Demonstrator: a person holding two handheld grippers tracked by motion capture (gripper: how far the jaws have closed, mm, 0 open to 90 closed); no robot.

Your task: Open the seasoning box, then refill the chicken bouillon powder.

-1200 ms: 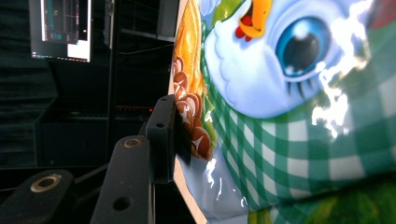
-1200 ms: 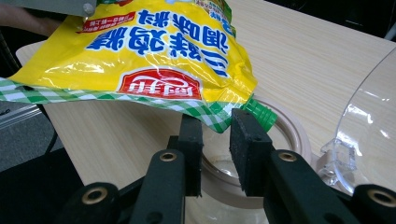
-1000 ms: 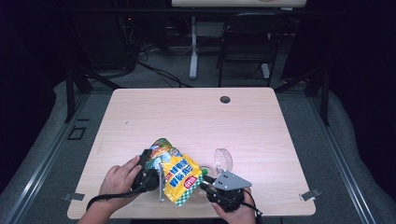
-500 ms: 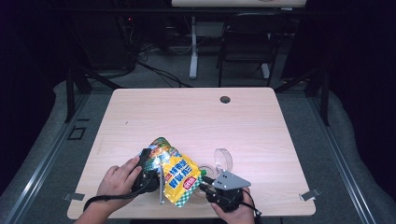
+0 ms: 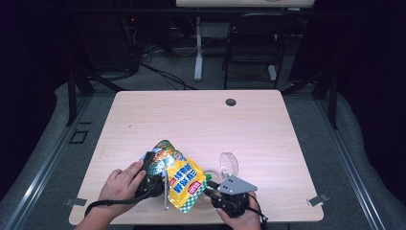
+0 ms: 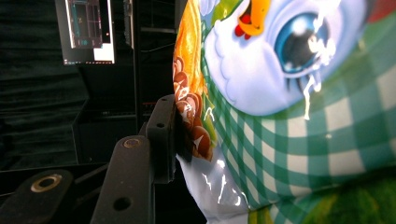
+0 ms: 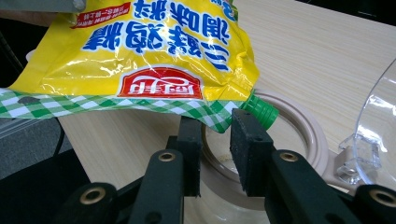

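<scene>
A yellow seasoning pouch [image 5: 184, 179] with a green checked edge and a green screw cap [image 7: 259, 109] hangs tilted over the table's near edge. My left gripper [image 5: 154, 171] is shut on its upper, bird-printed part [image 6: 289, 116]. One black finger [image 6: 161, 135] presses the pouch's side, and the other is hidden behind it. My right gripper [image 7: 215, 130] stands open just under the pouch's checked corner, with the cap beside its right-hand finger [image 7: 245, 140]. Neither pad presses on anything.
A round beige container [image 7: 308, 135] sits under the cap. Its clear hinged lid [image 5: 229, 163] stands open behind it. The wooden table [image 5: 201, 120] has a cable hole [image 5: 231, 102] near its far edge. A chair [image 5: 253, 43] stands beyond the table.
</scene>
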